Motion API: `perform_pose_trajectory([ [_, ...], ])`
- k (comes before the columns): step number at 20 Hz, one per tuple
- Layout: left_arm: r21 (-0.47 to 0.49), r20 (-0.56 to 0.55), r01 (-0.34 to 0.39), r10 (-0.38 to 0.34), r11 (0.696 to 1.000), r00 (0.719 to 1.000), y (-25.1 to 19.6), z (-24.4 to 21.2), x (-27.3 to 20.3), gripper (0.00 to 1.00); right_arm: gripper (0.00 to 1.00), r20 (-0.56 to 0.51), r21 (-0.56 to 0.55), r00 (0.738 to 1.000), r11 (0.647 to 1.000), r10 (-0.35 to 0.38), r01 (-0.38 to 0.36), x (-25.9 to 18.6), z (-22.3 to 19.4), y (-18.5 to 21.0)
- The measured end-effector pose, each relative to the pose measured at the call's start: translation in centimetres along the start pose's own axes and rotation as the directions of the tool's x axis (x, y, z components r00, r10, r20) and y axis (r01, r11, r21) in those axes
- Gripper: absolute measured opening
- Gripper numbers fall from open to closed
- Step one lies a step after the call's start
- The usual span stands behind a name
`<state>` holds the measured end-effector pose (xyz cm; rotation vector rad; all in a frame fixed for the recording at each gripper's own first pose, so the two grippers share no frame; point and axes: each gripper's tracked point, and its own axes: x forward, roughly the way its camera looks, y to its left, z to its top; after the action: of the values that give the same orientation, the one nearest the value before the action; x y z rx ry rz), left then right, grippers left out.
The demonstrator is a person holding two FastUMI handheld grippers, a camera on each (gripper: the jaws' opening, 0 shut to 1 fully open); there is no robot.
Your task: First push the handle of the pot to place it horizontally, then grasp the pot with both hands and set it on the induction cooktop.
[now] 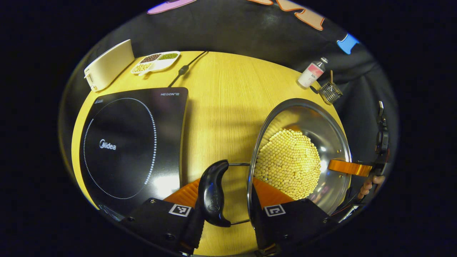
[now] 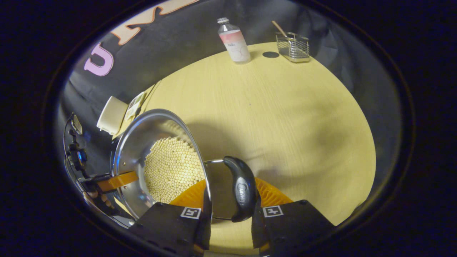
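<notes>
A steel pot full of pale yellow beans sits right of the black induction cooktop. In the left gripper view my left gripper is shut on the pot's near black handle, one finger outside the handle and the other inside the rim. My right gripper, held by a hand, clamps the far rim. In the right gripper view my right gripper is shut on the other black handle the same way, with the pot on the left and my left gripper at its far side.
On the round wooden table, a white box-like appliance, a divided dish of beans and the cooktop's cord lie behind the cooktop. A bottle and a wire basket stand at the far edge.
</notes>
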<state>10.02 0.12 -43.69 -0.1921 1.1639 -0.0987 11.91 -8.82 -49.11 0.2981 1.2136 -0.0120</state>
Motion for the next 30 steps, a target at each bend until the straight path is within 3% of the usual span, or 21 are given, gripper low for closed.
perform_pose_trajectory([
  [8,0.007,0.056,-0.032,0.032,0.999,0.998,2.7,1.2,-4.2,0.6,0.41,0.035,-0.003,0.998,0.999,0.046,-0.046,-0.2,0.4,-0.3],
  [14,-0.001,0.068,0.002,-0.002,1.0,0.998,5.5,1.1,-5.9,0.59,0.4,0.048,0.0,0.999,1.0,0.019,-0.019,-0.2,0.4,-0.3],
  [16,-0.002,0.071,0.02,-0.019,1.0,0.997,7.4,1.4,-6.3,0.61,0.4,0.048,0.009,0.999,1.0,0.005,-0.005,-0.5,0.3,-0.1],
  [17,-0.003,0.071,0.031,-0.03,1.0,0.997,8.6,1.6,-6.4,0.59,0.47,0.051,0.012,0.999,1.0,-0.004,0.004,-0.6,0.2,-0.1],
  [30,0.039,0.093,0.086,-0.089,0.996,0.992,22.9,4.8,-7.3,0.58,0.47,0.053,0.025,0.995,0.996,-0.084,0.083,-1.1,0.0,-0.1],
])
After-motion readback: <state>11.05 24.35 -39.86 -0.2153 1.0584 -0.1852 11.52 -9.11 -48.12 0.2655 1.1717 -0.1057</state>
